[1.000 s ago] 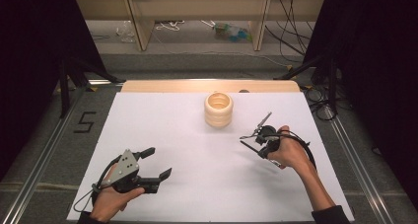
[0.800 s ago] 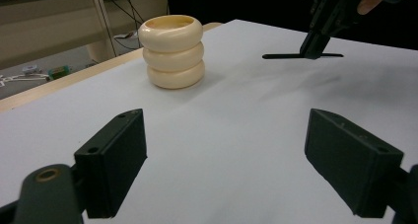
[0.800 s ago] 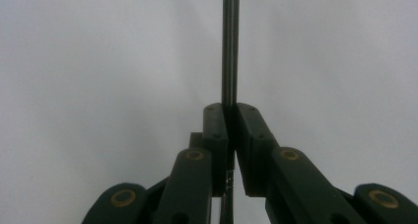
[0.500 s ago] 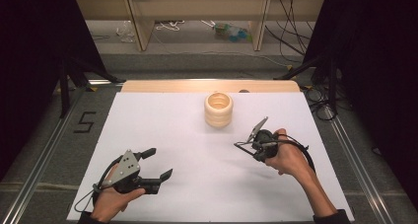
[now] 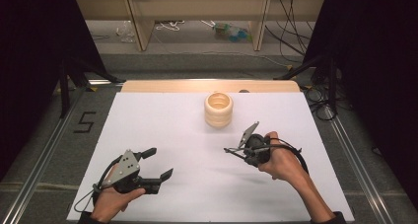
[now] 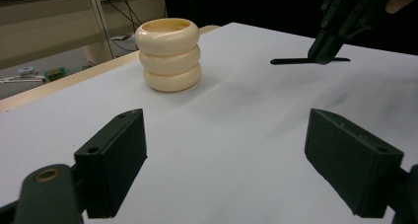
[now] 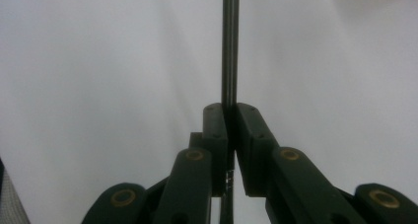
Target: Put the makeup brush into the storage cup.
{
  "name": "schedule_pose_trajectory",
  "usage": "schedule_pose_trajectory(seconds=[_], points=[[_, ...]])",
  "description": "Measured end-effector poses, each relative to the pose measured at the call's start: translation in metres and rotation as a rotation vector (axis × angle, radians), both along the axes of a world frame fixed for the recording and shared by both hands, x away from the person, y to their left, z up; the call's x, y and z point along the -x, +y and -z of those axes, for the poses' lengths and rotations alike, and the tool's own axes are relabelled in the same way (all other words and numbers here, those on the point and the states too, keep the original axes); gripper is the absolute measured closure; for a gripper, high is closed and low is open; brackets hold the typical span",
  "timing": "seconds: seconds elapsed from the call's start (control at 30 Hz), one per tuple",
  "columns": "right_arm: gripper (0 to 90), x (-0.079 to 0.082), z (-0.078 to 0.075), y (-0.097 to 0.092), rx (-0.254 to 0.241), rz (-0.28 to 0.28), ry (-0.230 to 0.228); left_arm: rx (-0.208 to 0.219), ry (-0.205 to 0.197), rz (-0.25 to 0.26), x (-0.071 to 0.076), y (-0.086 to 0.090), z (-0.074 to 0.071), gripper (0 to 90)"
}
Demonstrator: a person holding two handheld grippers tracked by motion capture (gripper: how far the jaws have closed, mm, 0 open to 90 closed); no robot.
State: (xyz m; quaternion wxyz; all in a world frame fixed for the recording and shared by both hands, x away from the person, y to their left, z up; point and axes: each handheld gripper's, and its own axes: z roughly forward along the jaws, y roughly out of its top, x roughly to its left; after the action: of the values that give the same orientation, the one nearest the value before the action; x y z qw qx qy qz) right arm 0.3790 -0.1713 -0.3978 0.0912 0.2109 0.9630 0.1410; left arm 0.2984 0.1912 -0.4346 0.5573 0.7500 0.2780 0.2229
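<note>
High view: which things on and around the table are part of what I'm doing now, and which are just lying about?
In the job:
- thin dark rod, clamped in the right gripper
- stack of cream rings on the white table sheet
- left gripper, open and empty

Lying about:
- cables and bottle on the floor beyond the table
- the "5" mark

My left hand-held gripper (image 5: 156, 163) sits low near my edge of the tabletop (image 5: 162, 120), jaws wide apart with bare white surface between and ahead of them. The one thing standing on the tabletop is the stack of cream rings (image 5: 218, 109) toward the far side, with open room all around it. My right hand-held gripper (image 5: 235, 151), clamped on a thin black rod (image 7: 229, 46), hangs near that stack on its near right, and the rod juts into the middle lane.
</note>
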Motion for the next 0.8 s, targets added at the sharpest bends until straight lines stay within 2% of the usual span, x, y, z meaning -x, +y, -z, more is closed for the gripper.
schedule_pose_trajectory(seconds=[0.2,0.3,0.53,0.63,0.8], points=[[83.8,0.006,-0.002,0.01,0.003,-0.043,0.002,-0.001,0.002,0.014,0.001,-0.007,-0.001,16.0],[83.8,0.01,-0.003,0.015,0.004,-0.057,0.0,-0.017,0.009,0.032,0.001,-0.014,0.0,16.0],[83.8,0.02,-0.005,0.029,0.012,-0.136,0.012,-0.016,0.022,0.073,0.005,-0.03,0.0,16.5],[83.9,0.023,-0.005,0.035,0.015,-0.149,0.014,-0.018,0.023,0.088,0.005,-0.036,0.0,16.8],[83.9,0.028,-0.003,0.045,0.015,-0.19,0.006,-0.042,0.029,0.122,0.004,-0.048,0.001,17.7]])
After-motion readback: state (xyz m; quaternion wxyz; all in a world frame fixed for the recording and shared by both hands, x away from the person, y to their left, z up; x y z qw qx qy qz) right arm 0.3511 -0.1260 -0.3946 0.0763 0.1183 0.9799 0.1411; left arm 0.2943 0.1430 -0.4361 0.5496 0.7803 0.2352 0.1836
